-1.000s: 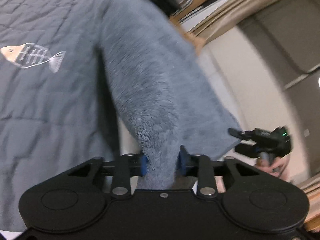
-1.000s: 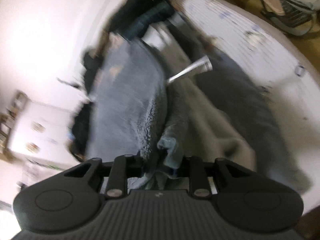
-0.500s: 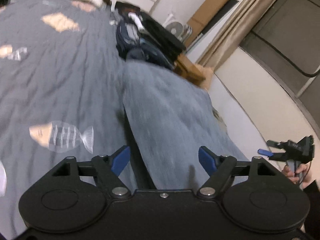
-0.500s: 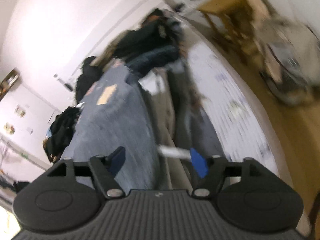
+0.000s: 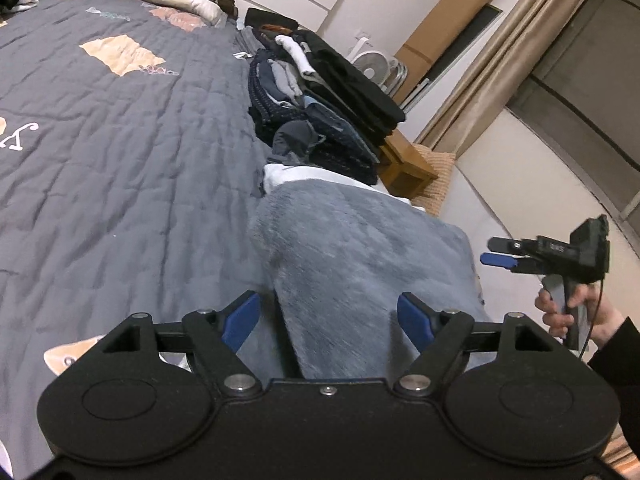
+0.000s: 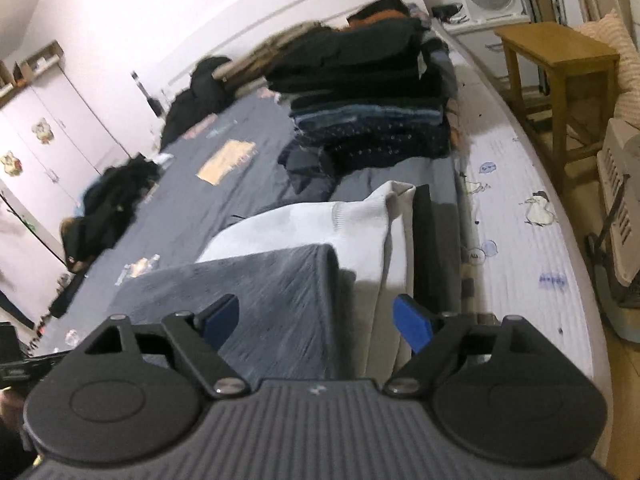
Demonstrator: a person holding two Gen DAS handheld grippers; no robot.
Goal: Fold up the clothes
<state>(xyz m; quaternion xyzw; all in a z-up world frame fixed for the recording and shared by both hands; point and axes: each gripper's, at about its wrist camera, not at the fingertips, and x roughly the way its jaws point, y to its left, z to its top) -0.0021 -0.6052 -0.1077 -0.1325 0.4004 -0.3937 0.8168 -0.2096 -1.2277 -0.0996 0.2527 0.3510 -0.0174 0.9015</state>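
Left wrist view: folded grey fleece point(image 5: 360, 248) lies ahead of the wide-open, empty left gripper point(image 5: 329, 322).

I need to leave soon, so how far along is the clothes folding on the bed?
Done: a tall stack of dark folded clothes sits on the bed, and the grey fleece lies doubled over a white garment. In hand: nothing; the left gripper is open, and the right gripper is opening clear of the fleece. Left: the fleece probably needs another fold, and loose dark clothes remain farther along the bed.
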